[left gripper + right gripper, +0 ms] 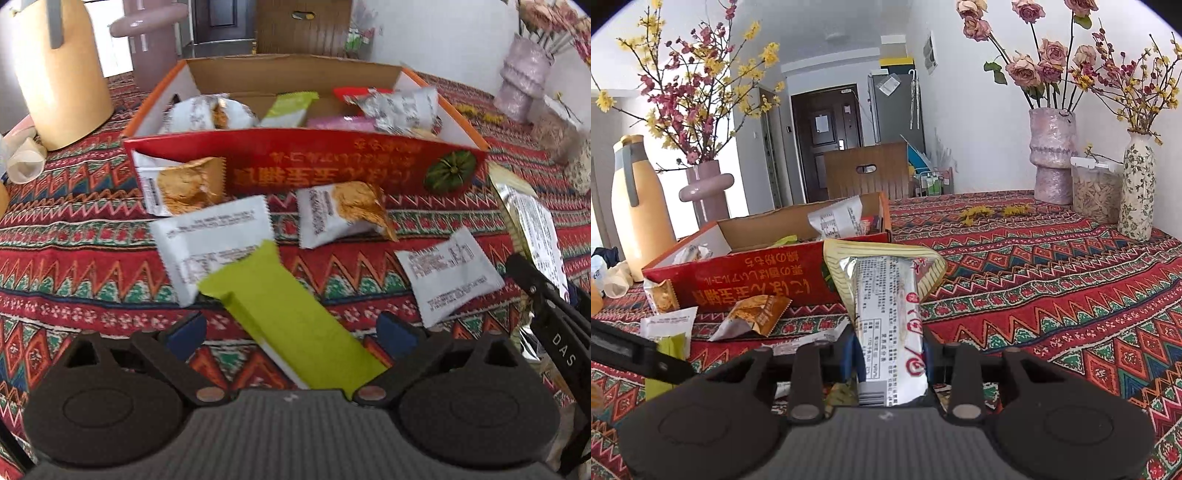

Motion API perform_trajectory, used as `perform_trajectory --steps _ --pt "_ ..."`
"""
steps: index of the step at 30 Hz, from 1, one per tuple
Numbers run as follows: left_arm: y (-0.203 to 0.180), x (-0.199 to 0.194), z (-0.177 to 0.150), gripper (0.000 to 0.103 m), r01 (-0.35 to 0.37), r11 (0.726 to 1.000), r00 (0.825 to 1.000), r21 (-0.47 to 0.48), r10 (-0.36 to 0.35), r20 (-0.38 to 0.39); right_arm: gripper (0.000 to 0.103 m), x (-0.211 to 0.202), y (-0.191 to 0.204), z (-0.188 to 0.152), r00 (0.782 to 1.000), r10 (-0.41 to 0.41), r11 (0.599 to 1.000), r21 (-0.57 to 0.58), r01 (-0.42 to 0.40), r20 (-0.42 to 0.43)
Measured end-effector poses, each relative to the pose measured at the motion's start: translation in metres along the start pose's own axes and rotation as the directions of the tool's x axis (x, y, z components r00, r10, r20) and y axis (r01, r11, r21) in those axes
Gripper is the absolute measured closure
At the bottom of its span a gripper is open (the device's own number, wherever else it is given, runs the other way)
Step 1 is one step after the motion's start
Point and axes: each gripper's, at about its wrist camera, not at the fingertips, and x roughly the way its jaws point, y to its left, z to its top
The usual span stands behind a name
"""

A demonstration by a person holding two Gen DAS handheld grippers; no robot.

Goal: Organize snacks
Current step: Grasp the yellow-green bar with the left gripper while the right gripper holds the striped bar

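Observation:
A red cardboard box [332, 162] stands on the patterned tablecloth and holds several snack packets [399, 107]. My left gripper [291, 328] is open, its blue pads either side of a green snack bar [291, 317] lying on the cloth. Loose white packets [214, 240] and gold-and-white packets [343, 214] lie in front of the box. My right gripper [886, 354] is shut on a long silver and cream snack packet [886, 302], held up near the box's right corner [886, 236]. That packet also shows in the left wrist view [532, 221].
A yellow jug [55, 74] and a pink vase [151, 40] stand left of the box. On the right are a pink vase of roses [1052, 158], a clear jar [1095, 192] and a floral vase [1137, 184]. Patterned cloth [1052, 295] spreads right.

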Motion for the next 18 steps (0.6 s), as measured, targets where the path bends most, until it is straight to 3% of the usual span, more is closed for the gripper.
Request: perform_trajectory --steps 1,7,9,11,18 --pt "-0.003 0.001 -0.001 0.007 0.000 1.000 1.000 0.013 0.000 -0.004 0.070 -0.001 0.000 0.000 1.000 0.004 1.000 0.000 -0.004 0.003" --pt "-0.011 0.002 -0.004 0.040 0.002 0.997 1.000 0.073 -0.001 -0.016 0.070 -0.003 -0.001 0.000 1.000 0.022 1.000 0.003 -0.022 0.014" --pt "-0.010 -0.002 -0.004 0.056 0.015 0.996 1.000 0.088 -0.014 -0.007 0.069 -0.003 -0.002 -0.001 1.000 0.026 1.000 0.003 -0.026 0.017" --pt "-0.008 -0.003 -0.004 0.062 0.010 0.994 1.000 0.106 -0.011 0.004 0.069 -0.004 -0.002 0.000 0.999 0.029 1.000 0.002 -0.030 0.019" --pt "0.006 -0.004 -0.008 0.058 -0.004 0.995 0.999 0.101 0.001 0.036 0.069 -0.004 -0.002 -0.001 0.999 0.033 0.999 0.002 -0.033 0.020"
